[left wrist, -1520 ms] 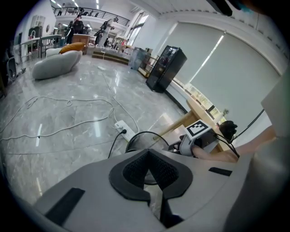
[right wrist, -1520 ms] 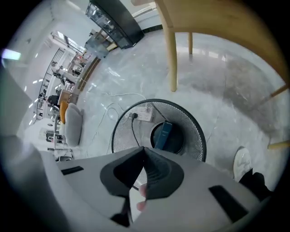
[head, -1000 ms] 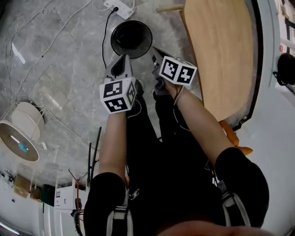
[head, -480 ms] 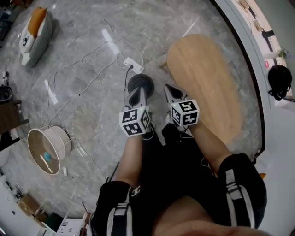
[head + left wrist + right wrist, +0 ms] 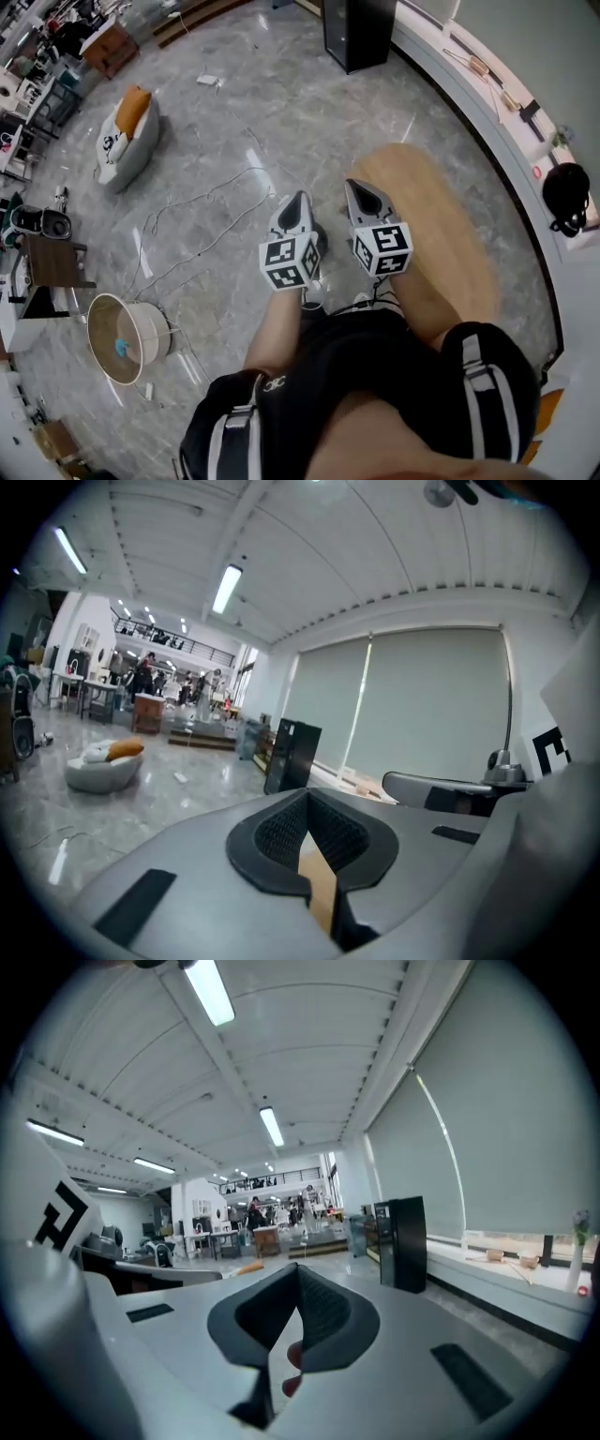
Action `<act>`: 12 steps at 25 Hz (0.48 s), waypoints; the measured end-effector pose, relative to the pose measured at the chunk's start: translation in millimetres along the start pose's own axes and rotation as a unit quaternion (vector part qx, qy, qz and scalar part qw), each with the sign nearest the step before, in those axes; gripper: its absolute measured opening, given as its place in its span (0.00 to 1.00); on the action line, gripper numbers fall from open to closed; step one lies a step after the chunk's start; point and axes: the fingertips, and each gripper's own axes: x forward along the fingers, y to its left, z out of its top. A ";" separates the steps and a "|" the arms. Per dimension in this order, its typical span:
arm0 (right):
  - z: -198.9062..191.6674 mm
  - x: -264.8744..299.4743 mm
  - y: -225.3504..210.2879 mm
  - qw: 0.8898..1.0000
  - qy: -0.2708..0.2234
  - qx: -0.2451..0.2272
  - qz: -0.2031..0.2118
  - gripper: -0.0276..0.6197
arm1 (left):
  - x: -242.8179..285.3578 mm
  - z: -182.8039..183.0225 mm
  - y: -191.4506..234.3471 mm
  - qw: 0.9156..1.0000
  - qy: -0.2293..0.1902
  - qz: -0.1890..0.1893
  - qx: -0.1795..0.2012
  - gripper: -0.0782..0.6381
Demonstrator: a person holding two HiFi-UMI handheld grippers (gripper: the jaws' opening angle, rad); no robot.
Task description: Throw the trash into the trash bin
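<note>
Left gripper point(image 5: 307, 799), ribbed fingers point(image 5: 279, 833); oval table point(image 5: 450, 244)

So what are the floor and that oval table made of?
The floor looks like polished grey marble or marble-look tile: pale veins, glossy reflections. The oval table looks like light wood or veneer, matte: warm tan, faint grain.

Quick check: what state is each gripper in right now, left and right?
Left gripper: closed, holding nothing.
Right gripper: closed, holding nothing.
</note>
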 end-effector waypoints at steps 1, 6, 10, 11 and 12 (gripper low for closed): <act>17.6 -3.4 -3.3 1.000 -0.020 0.005 0.000 0.06 | -2.0 15.0 -7.4 1.000 -0.015 -0.002 0.007 0.12; 79.5 -24.7 -15.9 0.996 -0.076 0.028 0.030 0.06 | -15.4 71.8 -43.3 0.997 -0.071 -0.006 0.032 0.12; 96.8 -36.7 -8.3 0.995 -0.093 0.001 0.034 0.06 | -28.7 90.2 -53.8 0.995 -0.093 -0.005 0.038 0.12; 96.8 -38.8 -6.9 0.995 -0.094 0.001 0.035 0.06 | -31.6 92.4 -56.1 0.995 -0.097 -0.005 0.039 0.12; 96.2 -41.0 -7.4 0.995 -0.094 0.005 0.036 0.06 | -33.7 93.8 -59.2 0.994 -0.100 -0.004 0.040 0.12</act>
